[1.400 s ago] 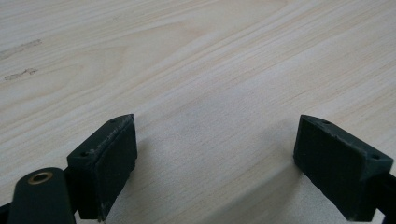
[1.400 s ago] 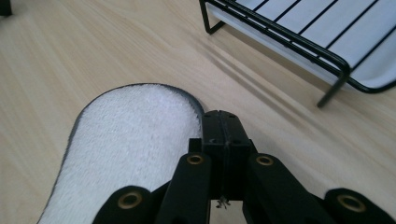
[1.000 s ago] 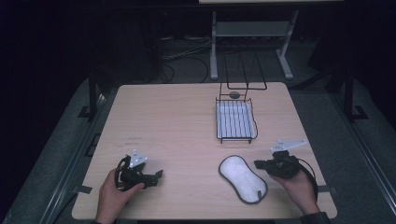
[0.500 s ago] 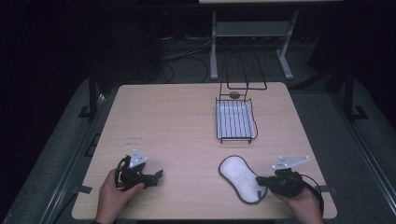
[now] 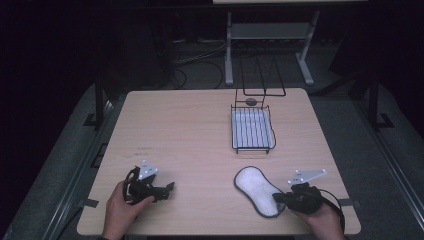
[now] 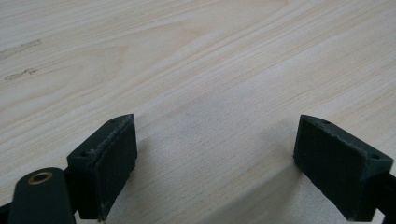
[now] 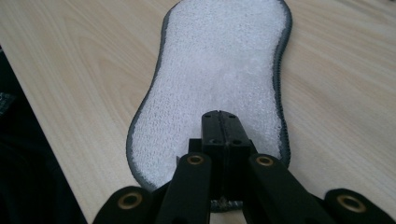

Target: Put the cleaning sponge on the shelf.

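Resting our left gripper (image 5: 167, 188) on the wooden table (image 5: 190, 130) near its front left corner, we keep its jaws wide apart with only bare wood between them. Our right gripper (image 5: 276, 198) has its jaws pressed together over the near end of the white scrubbing pad (image 5: 256, 187), which lies flat at the front right, well short of the wire rack (image 5: 252, 129).

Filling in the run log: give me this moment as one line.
left gripper: jaws open, over bare table | right gripper: jaws shut, over near end of white pad | wire basket: untouched
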`<state>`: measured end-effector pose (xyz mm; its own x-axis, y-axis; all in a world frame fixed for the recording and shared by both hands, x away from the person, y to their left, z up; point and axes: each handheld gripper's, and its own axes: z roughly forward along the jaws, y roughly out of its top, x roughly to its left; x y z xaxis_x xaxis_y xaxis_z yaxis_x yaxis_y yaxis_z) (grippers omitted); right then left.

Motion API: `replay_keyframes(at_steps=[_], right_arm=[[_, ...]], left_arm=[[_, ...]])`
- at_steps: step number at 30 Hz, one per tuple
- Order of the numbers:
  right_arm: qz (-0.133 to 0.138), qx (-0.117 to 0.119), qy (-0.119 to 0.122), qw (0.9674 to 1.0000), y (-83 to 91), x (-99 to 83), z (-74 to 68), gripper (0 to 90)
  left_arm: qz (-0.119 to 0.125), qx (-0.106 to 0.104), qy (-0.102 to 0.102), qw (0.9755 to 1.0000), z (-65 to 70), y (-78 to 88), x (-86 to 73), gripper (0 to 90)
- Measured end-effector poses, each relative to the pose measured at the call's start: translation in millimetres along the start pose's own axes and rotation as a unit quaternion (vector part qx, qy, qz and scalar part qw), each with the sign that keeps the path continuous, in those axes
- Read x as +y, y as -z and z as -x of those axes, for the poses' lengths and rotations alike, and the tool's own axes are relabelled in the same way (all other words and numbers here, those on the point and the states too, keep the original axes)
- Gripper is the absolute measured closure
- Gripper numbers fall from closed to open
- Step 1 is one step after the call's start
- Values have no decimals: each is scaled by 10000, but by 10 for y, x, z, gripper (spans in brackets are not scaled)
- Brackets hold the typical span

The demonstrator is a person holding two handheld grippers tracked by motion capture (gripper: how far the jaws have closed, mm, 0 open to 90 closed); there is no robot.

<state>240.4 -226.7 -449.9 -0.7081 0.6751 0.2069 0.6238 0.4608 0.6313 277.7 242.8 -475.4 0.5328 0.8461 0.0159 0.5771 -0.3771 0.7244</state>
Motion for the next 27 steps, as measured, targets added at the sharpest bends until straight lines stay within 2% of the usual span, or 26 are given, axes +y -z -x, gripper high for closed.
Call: replay_keyframes(at_steps=[11,27], right_arm=[[-33,-175,-91,9998,-11,87,163,899],[24,-479,-155,9987,-100,289,494,898]], left_arm=[[1,0,0,10000,0,0,0,127],[0,0,1,10000,0,0,0,127]])
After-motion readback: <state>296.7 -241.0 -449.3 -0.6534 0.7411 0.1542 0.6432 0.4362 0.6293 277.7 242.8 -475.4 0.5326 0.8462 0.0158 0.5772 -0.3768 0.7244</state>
